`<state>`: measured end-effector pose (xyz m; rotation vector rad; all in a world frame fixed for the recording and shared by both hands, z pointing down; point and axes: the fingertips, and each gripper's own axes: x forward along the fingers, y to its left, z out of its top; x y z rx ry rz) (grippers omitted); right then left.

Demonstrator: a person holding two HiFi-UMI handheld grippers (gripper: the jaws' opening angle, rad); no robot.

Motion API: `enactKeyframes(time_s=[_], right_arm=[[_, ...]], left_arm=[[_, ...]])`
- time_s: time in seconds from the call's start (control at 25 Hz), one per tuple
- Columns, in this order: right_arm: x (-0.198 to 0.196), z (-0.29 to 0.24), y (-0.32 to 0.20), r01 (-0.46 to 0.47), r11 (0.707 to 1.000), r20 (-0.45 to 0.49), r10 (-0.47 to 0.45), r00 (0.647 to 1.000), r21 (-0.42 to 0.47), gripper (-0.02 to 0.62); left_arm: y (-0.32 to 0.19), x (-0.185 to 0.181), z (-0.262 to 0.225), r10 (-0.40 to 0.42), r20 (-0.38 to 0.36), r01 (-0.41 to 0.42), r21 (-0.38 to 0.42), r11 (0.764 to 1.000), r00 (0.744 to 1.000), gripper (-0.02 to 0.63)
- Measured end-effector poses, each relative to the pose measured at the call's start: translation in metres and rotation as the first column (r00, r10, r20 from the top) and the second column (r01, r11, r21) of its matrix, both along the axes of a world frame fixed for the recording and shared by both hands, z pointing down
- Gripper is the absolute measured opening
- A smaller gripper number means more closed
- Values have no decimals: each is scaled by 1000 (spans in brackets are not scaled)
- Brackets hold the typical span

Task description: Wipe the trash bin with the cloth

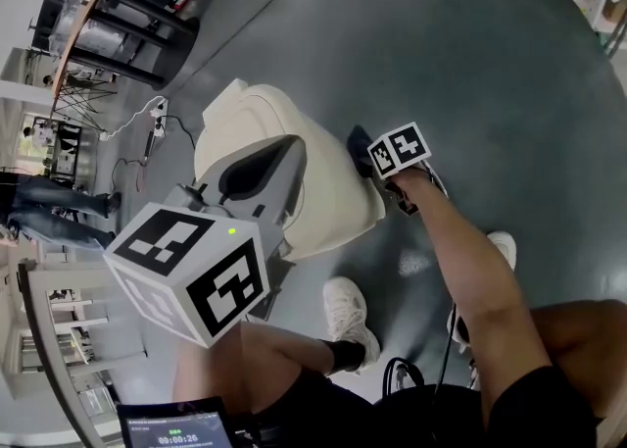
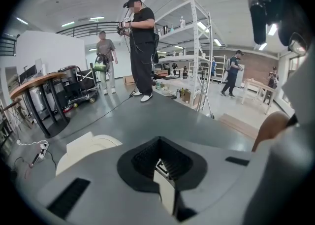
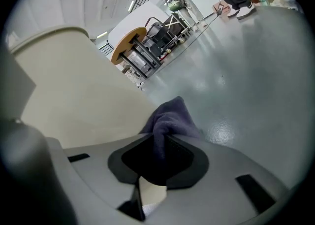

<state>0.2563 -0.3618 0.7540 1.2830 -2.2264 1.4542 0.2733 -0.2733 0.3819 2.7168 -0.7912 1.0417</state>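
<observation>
At the trash bin [image 1: 328, 203] side, cloth [image 3: 171, 119]

1 trash bin [image 1: 323, 196], 1 cloth [image 3: 170, 119], 2 tongs: left tongs [image 2: 160, 162], right tongs [image 3: 158, 162]

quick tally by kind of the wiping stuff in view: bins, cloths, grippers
trash bin: 1
cloth: 1
grippers: 2, the left gripper and the right gripper
total: 4

A workshop hall: tall shelving [image 2: 196, 37], painted floor [image 2: 147, 118].
</observation>
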Motion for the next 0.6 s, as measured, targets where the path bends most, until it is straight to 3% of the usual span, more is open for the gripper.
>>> enactKeyframes(time_s=[0.16,0.36,0.6], right_arm=[[26,-25,6,-59,998,-105,62,993,26,69],[66,-114,4,-81,979,-216,122,969,187,69],[64,-279,15,-49,894,-324,212,922,446,69]], left_arm=[[-6,-5,-10,-27,-16,28,32,999,999,0],[-18,-17,-37,-73,-95,81,94,992,993,0],[-7,-64,-87,-115,-228,149,139,979,967,0]])
